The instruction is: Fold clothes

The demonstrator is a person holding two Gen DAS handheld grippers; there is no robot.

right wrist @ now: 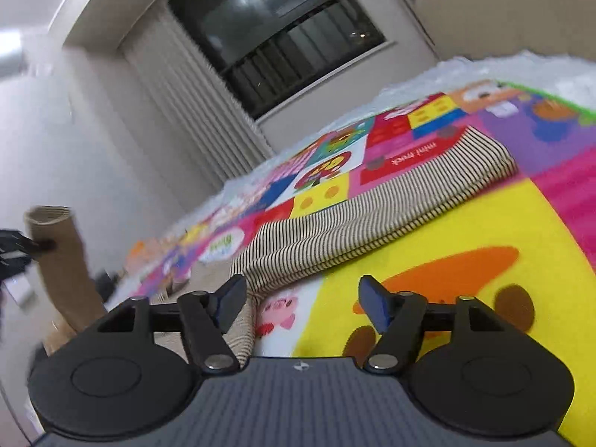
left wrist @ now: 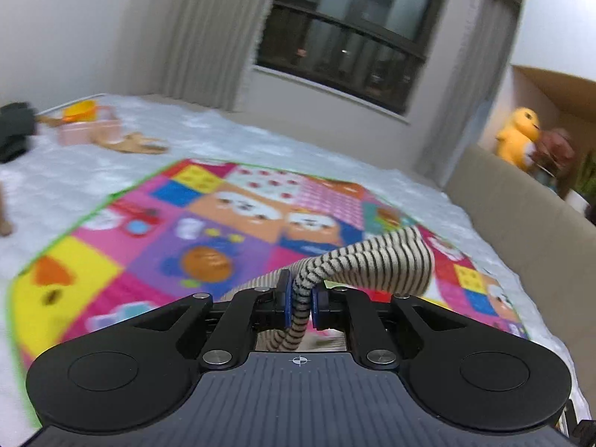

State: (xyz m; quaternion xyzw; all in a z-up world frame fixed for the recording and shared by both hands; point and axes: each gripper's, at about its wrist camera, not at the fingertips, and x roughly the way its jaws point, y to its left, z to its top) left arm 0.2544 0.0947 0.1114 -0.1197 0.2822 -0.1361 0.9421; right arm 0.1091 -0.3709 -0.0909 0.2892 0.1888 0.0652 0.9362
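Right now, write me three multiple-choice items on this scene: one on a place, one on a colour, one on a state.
1. Where does the striped garment lie?
A. on the colourful play mat
B. on the windowsill
C. in a box

2. What colour is the plush toy by the wall?
A. blue
B. yellow
C. white

3. How is the left gripper?
A. open and empty
B. out of view
C. shut on striped cloth

Key: 1 A, the garment rests flat on the mat; 2 B, its body is yellow; 3 C, cloth is pinched between the pads.
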